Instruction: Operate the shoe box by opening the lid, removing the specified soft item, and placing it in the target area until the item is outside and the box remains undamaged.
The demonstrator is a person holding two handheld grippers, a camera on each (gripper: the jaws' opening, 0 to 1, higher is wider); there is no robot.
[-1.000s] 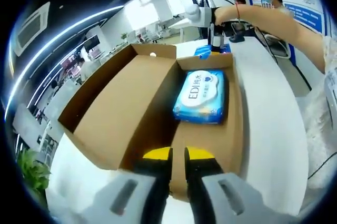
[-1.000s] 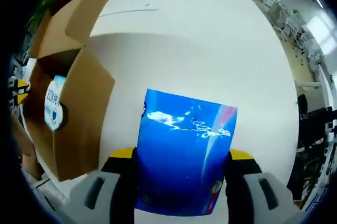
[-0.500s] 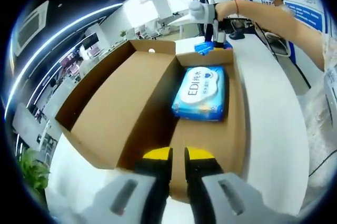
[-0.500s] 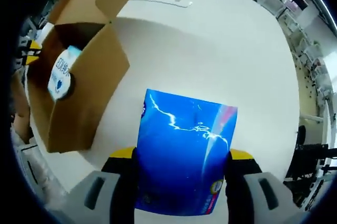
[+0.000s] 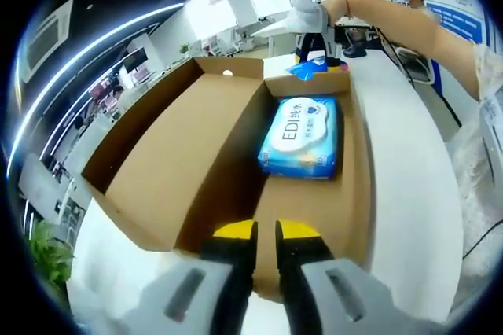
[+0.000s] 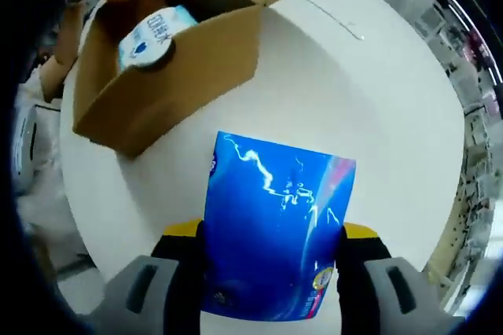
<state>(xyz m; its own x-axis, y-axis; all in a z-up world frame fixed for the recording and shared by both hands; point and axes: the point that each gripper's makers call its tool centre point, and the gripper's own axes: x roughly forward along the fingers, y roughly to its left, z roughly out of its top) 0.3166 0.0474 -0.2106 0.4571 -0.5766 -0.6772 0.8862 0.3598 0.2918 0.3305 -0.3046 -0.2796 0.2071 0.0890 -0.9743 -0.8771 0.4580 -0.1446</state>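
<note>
The brown shoe box (image 5: 212,154) lies open on the white table, its lid (image 5: 157,138) folded out to the left. A white and blue wipes pack (image 5: 300,137) marked EDI rests inside near the far end. My left gripper (image 5: 266,233) is closed on the rim of the box's near wall. Past the far wall, my right gripper (image 5: 313,24) holds a glossy blue soft pack (image 5: 310,68). In the right gripper view, that blue pack (image 6: 275,225) sits clamped in my right gripper (image 6: 271,234) above the bare table (image 6: 385,123). The box (image 6: 181,68) and wipes pack (image 6: 153,32) are at the upper left.
A person's bare arm (image 5: 409,28) reaches across from the right to the right gripper. Bare white tabletop (image 5: 409,193) runs along the box's right side. Cables and a stand (image 5: 354,48) sit at the far end. A plant (image 5: 47,260) is at the lower left.
The right gripper has swung and rolled with the blue pack still clamped, so the box now sits higher in its view. The left gripper and box have barely moved.
</note>
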